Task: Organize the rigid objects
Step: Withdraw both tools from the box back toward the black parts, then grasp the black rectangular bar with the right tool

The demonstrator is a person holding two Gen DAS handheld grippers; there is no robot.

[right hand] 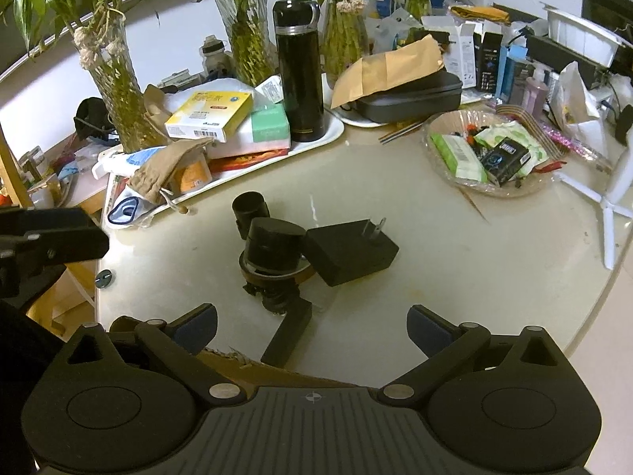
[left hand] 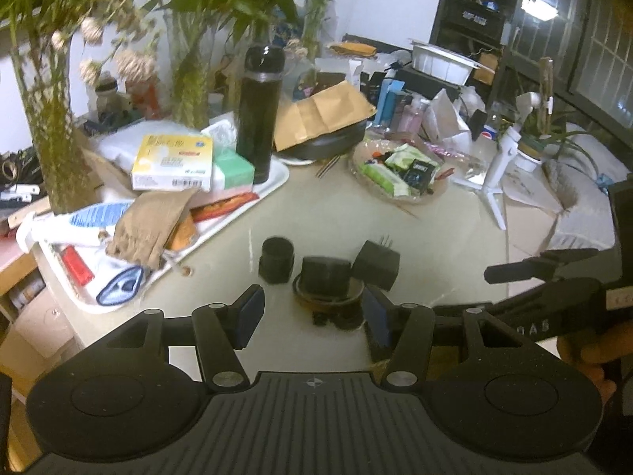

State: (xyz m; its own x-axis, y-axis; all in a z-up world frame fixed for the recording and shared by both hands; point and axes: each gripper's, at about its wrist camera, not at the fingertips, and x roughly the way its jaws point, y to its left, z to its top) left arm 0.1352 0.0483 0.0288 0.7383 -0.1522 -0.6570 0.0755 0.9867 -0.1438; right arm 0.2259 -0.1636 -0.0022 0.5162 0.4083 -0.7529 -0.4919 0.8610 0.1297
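A small black cylinder (left hand: 276, 260) (right hand: 250, 209), a larger black cylindrical piece on a brown-rimmed ring (left hand: 327, 280) (right hand: 274, 250) and a black plug adapter with prongs (left hand: 376, 264) (right hand: 351, 250) sit together on the pale table. A black L-shaped bar (right hand: 288, 332) lies in front of them. My left gripper (left hand: 312, 314) is open and empty, just short of the ringed piece. My right gripper (right hand: 312, 328) is open and empty, near the bar. The right gripper also shows at the right edge of the left wrist view (left hand: 554, 277).
A white tray (right hand: 316, 140) holds a black thermos (right hand: 300, 67), boxes (right hand: 209, 115) and a cloth pouch. A glass bowl of packets (right hand: 490, 154) sits right. Vases of bamboo (right hand: 118, 91) stand behind. A white tripod (right hand: 611, 206) is at far right. The table edge (right hand: 593, 316) curves right.
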